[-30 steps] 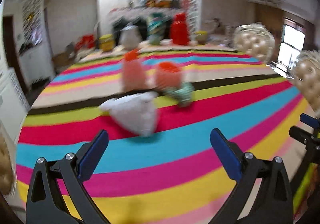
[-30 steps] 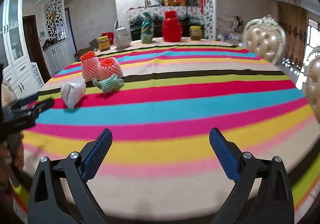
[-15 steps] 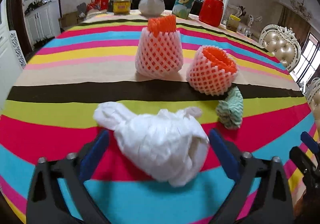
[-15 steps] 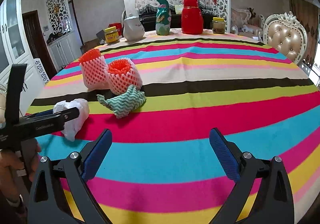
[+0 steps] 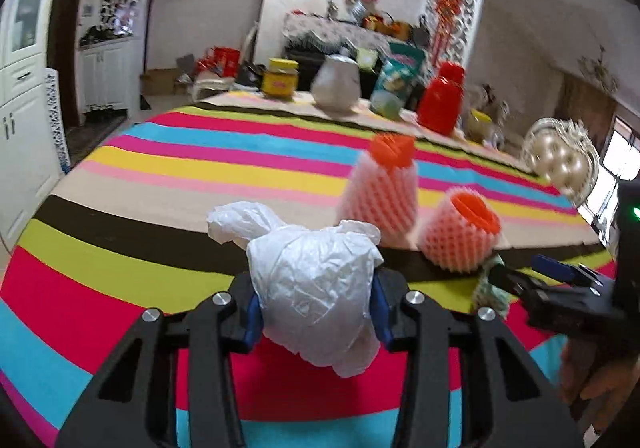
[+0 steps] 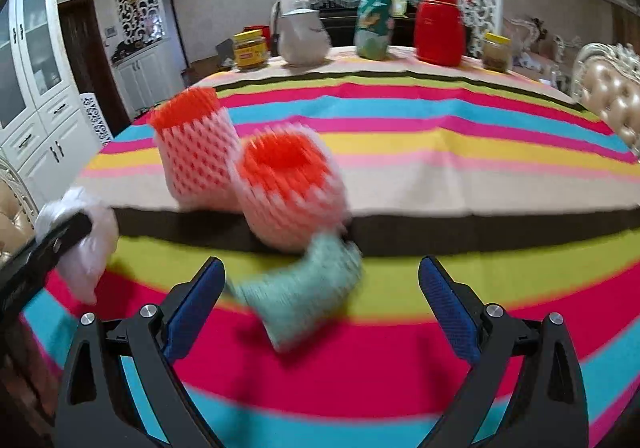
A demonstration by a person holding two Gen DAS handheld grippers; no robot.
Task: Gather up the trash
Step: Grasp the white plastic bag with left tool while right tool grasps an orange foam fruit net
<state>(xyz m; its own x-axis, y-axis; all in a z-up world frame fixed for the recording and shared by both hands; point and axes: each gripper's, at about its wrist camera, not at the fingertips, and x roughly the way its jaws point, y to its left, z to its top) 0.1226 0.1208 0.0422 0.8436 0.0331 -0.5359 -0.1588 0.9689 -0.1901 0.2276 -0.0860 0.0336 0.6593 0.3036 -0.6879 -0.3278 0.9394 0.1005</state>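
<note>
Both blue pads of left gripper (image 5: 316, 314) closing on white bag (image 5: 316, 288); right gripper (image 6: 320, 304) wide apart around green net (image 6: 298, 294).

I see a bright room. Daylight glares white from the window (image 5: 618, 156) at the far right. Beside it the chair (image 5: 560, 162) looks smeared. My right view blurs the green net (image 6: 298, 294). Both pictures bend round, with black corners.
</note>
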